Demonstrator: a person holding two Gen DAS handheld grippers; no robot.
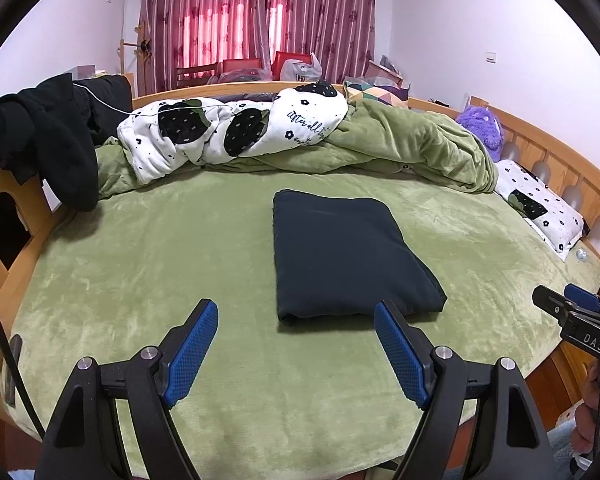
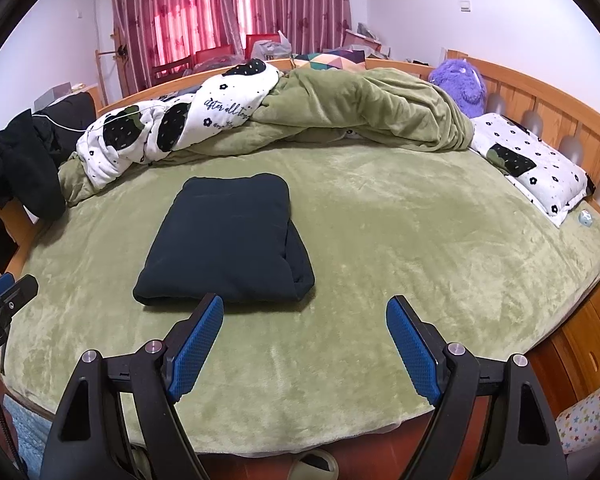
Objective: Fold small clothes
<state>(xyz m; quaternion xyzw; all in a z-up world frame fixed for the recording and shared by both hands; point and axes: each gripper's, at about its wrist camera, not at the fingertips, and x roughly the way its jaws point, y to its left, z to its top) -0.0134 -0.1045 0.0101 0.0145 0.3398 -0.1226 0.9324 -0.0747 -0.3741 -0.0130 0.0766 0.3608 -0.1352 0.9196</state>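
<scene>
A dark navy garment (image 1: 344, 252) lies folded into a neat rectangle on the green bed sheet (image 1: 180, 248); it also shows in the right wrist view (image 2: 228, 240). My left gripper (image 1: 296, 312) is open and empty, just short of the garment's near edge. My right gripper (image 2: 305, 308) is open and empty, in front of the garment's near right corner, not touching it. The right gripper's tip (image 1: 556, 304) shows at the right edge of the left wrist view, and the left gripper's tip (image 2: 8, 292) at the left edge of the right wrist view.
A rumpled green blanket (image 1: 400, 144) and a white strawberry-print quilt (image 1: 236, 128) lie along the far side. Black clothes (image 1: 48, 136) hang over the wooden bed rail at left. A printed pillow (image 1: 540, 204) and purple plush toy (image 1: 482, 128) sit at right.
</scene>
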